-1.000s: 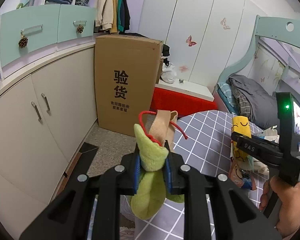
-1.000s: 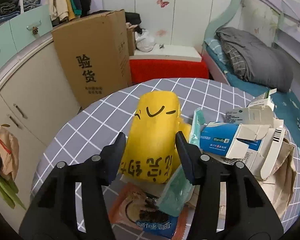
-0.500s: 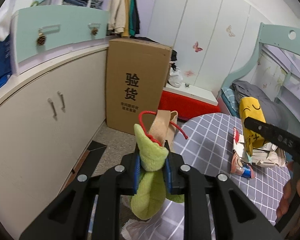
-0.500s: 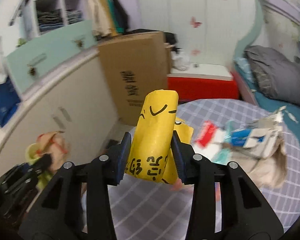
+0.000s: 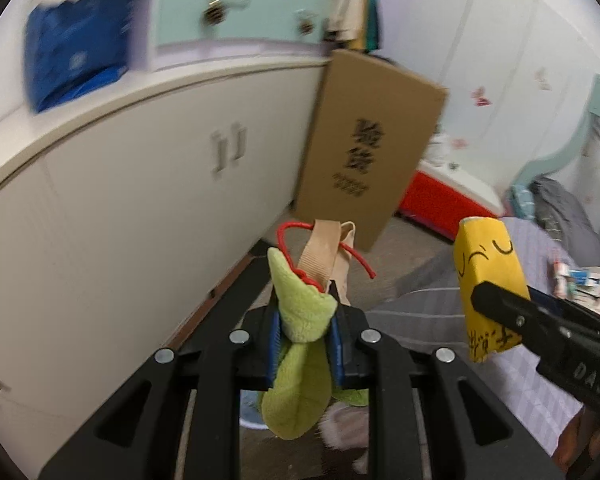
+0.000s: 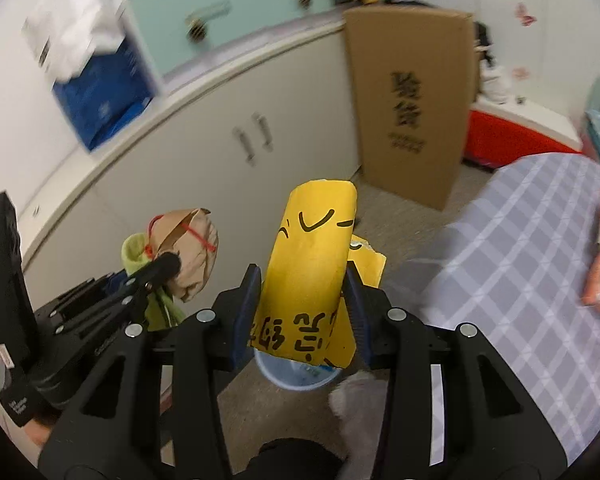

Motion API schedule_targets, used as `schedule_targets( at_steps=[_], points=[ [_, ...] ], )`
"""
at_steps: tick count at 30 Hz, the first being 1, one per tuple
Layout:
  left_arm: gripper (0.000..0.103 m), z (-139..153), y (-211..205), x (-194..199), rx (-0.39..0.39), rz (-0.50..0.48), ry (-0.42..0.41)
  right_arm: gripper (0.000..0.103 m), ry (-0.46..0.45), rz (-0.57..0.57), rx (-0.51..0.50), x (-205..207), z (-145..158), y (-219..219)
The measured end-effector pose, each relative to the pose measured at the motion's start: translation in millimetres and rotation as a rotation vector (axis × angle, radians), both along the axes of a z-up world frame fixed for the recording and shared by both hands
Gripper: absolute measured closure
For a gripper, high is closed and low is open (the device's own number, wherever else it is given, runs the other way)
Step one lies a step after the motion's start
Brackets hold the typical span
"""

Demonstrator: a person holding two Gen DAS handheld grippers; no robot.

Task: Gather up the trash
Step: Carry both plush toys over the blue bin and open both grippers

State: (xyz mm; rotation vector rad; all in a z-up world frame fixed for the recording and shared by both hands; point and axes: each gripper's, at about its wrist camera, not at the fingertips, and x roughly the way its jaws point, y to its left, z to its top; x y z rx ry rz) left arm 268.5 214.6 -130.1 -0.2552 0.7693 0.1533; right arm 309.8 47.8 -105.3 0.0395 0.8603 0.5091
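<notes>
Looming far behind: cream cabinets [image 6: 204, 152] and a cardboard box [image 6: 416, 96]; a pale bin [image 6: 296, 372] sits below. Right gripper [image 6: 304, 304] clamps a crumpled yellow packet [image 6: 312, 264]; left gripper [image 5: 304, 340] pinches a green-and-tan cloth bundle [image 5: 300, 312]

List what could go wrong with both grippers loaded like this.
The yellow wrapper is soft and crumpled in the right gripper, so it may slip out short of the pale bin below. The two grippers are close together, so the green cloth bundle in the left gripper could snag.
</notes>
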Motion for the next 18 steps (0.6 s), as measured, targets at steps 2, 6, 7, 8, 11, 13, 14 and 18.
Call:
schedule_targets(
  at_steps=[2,6,7,8,11,13,14,18],
  points=[
    [0.083,-11.6,17.3,-1.6,0.003,0.026,0.026,0.061,0.026,0.036,-0.013,1.4,-14.7,22.3],
    [0.083,-32.2,48.5,-2.5,-0.001,0.077,0.071,0.055,0.067,0.087,-0.029,8.4,-42.8,58.4],
    [0.083,-35.9,54.1,-2.3,-0.003,0.086,0.08,0.051,0.079,0.101,-0.023,11.2,-50.4,66.6],
    [0.083,-39.1,58.1,-1.5,0.0,0.096,0.087,0.046,0.083,0.111,-0.025,13.2,-55.4,73.0],
    [0.083,-49.3,67.2,1.0,0.006,0.111,0.114,0.024,0.068,0.147,-0.058,15.8,-72.5,90.6],
    [0.083,-57.0,71.4,1.2,0.011,0.111,0.131,0.024,0.053,0.133,-0.101,14.8,-80.4,93.4],
    [0.083,-60.1,72.5,1.9,0.014,0.109,0.138,0.024,0.057,0.127,-0.112,14.3,-84.7,94.5],
    [0.083,-70.0,70.2,5.1,0.009,0.094,0.16,0.021,0.075,0.092,-0.121,15.0,-89.1,84.1]
  ],
)
